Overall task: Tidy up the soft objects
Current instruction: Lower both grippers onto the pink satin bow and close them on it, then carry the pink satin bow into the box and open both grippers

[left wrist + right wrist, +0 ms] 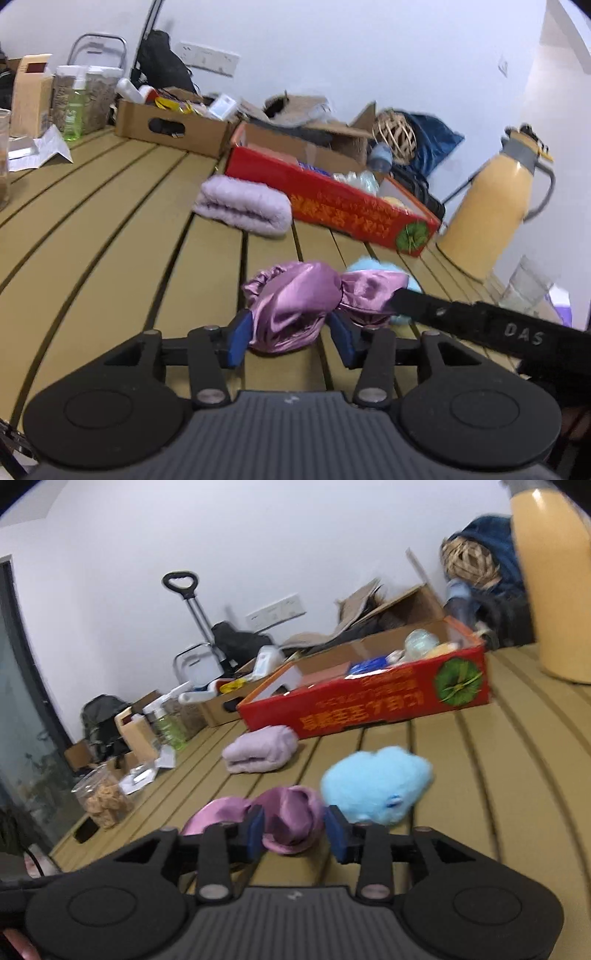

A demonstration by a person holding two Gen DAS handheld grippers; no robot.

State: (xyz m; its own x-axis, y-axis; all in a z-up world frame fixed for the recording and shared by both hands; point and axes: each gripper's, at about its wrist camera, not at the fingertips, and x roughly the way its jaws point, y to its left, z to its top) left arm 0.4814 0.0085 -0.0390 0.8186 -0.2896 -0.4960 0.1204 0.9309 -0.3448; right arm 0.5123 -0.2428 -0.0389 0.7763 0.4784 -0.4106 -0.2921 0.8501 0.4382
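Observation:
A purple satin cloth (295, 302) lies bunched on the slatted table. My left gripper (291, 341) stands open around its near end; the blue pads are close to the fabric but do not squeeze it. A black finger of the right gripper (461, 317) reaches in from the right onto the cloth's other end. In the right wrist view that end of the satin cloth (291, 819) sits between the pads of my right gripper (295, 832), which is open. A fluffy light blue plush (373, 782) rests just behind the cloth. Farther back lies a folded lilac towel (243, 205).
A red cardboard box (332, 210) holding small items stands behind the towel. A yellow thermos jug (491, 206) is at the right. Brown boxes, bottles and a jar (103, 805) line the left and back of the yellow slatted table (110, 221).

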